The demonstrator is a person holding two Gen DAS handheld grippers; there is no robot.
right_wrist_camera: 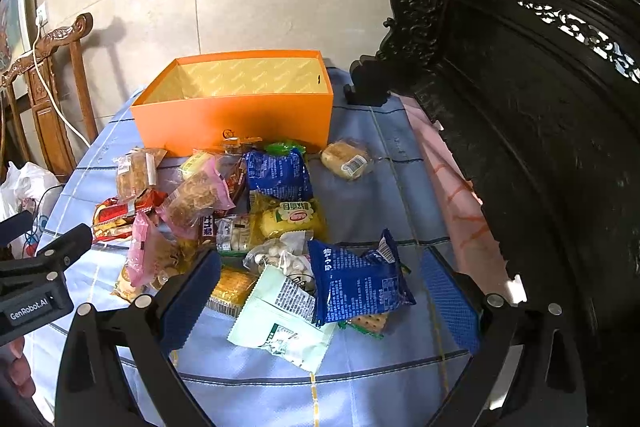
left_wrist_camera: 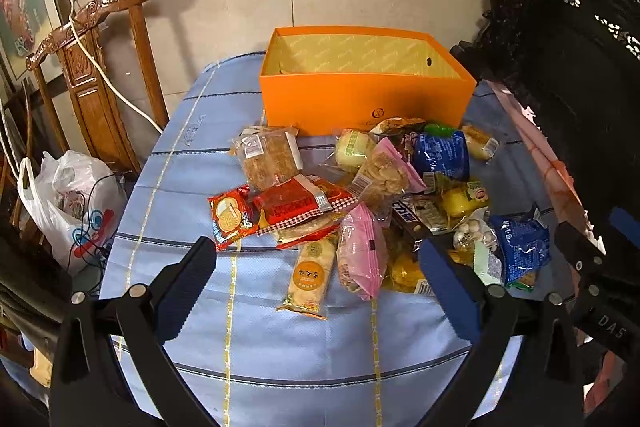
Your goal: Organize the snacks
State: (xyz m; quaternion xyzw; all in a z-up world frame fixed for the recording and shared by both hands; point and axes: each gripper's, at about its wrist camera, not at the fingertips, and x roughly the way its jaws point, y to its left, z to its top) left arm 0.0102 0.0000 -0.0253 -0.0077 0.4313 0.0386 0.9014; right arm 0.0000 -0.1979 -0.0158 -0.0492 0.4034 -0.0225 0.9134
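Note:
An open orange box (left_wrist_camera: 366, 99) stands empty at the far side of the blue tablecloth (left_wrist_camera: 248, 355); it also shows in the right wrist view (right_wrist_camera: 236, 123). A pile of packaged snacks lies in front of it. My left gripper (left_wrist_camera: 318, 263) is open, above a pale rice-cracker pack (left_wrist_camera: 310, 275) and a pink packet (left_wrist_camera: 360, 251). My right gripper (right_wrist_camera: 322, 275) is open around a blue packet (right_wrist_camera: 358, 281) and a pale green packet (right_wrist_camera: 280, 323), above them. Neither gripper holds anything.
A carved wooden chair (left_wrist_camera: 100, 67) and a white plastic bag (left_wrist_camera: 72, 203) stand left of the table. Dark carved furniture (right_wrist_camera: 540, 107) lies close on the right. A bun in clear wrap (right_wrist_camera: 350, 159) lies apart from the pile. The right gripper shows at the left view's edge (left_wrist_camera: 592, 267).

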